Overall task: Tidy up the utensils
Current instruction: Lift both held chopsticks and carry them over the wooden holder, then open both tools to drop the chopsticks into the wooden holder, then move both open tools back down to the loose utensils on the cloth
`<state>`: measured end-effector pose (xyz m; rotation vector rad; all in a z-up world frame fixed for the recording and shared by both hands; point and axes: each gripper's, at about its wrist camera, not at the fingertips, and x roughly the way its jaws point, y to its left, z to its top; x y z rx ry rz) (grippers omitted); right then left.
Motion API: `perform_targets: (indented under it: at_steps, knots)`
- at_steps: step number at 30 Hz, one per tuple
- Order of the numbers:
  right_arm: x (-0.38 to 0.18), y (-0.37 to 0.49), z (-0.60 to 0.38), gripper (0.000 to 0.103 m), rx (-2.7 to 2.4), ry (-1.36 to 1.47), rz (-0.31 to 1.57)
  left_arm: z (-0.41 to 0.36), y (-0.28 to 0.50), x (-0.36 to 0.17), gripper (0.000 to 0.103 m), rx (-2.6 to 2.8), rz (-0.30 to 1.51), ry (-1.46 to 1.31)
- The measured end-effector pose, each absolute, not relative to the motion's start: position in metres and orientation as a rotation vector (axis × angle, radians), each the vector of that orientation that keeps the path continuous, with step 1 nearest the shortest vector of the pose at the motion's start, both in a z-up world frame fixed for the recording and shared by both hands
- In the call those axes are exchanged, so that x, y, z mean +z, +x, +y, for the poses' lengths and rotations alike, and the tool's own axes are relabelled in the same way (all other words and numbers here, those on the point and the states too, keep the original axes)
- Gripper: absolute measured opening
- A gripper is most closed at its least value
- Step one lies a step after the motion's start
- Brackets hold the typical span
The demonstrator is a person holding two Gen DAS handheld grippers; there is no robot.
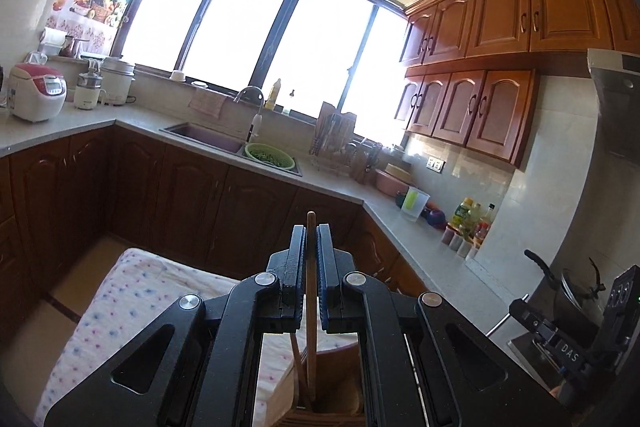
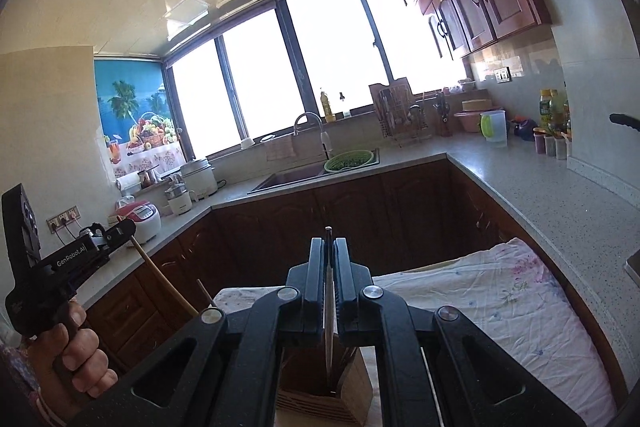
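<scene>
Open floor lies ahead, ringed by the counter (image 1: 360,199). The left gripper (image 1: 310,239) points nearly level, clamped on a wooden utensil (image 1: 310,307). The right gripper (image 2: 329,251) pinches a thin metal utensil (image 2: 329,307) above the wooden holder (image 2: 320,387). Only the right view shows the person's left hand (image 2: 76,347).

Black gripper (image 1: 311,239), silver screws, "GenRobot.AI" marking

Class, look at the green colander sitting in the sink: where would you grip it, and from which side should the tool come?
Grip the green colander by its raised rim, coming down from above. It sits low in the sink, so the walls block a sideways approach, while the thin rim stands exposed and suits a pinch. The faucet stands behind it, so the near edge is probably easiest.
</scene>
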<state>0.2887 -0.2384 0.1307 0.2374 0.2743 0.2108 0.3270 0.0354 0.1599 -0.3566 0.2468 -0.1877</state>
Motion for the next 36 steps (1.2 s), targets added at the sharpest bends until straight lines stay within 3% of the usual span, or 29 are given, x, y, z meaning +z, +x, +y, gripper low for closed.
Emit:
perform_targets:
  at_steps: [9, 24, 26, 27, 29, 31, 33, 34, 36]
  knots:
    - [0.082, 0.309, -0.235, 0.004, 0.198, 0.255, 0.353, 0.027, 0.344, 0.095, 0.006, -0.179, 0.365, -0.368]
    - [0.066, 0.326, -0.243, 0.006, 0.199, 0.291, 0.435, 0.008, 0.350, 0.096, 0.007, -0.197, 0.404, -0.283]
    - [0.066, 0.326, -0.243, 0.011, 0.206, 0.307, 0.440, 0.010, 0.350, 0.098, 0.015, -0.184, 0.417, -0.291]
    - [0.065, 0.325, -0.245, 0.016, 0.210, 0.321, 0.440, 0.011, 0.347, 0.099, 0.021, -0.179, 0.420, -0.303]
    - [0.066, 0.320, -0.250, 0.032, 0.225, 0.353, 0.427, 0.017, 0.339, 0.101, 0.055, -0.170, 0.409, -0.330]
    - [0.069, 0.312, -0.256, 0.064, 0.228, 0.380, 0.404, 0.024, 0.328, 0.104, 0.070, -0.153, 0.384, -0.355]
    - [0.074, 0.300, -0.263, 0.088, 0.228, 0.412, 0.363, 0.030, 0.318, 0.105, 0.079, -0.139, 0.387, -0.375]
    - [0.076, 0.293, -0.267, 0.097, 0.224, 0.426, 0.342, 0.034, 0.314, 0.104, 0.088, -0.126, 0.397, -0.386]
    - [0.081, 0.281, -0.275, 0.103, 0.218, 0.448, 0.319, 0.041, 0.301, 0.102, 0.092, -0.113, 0.406, -0.420]
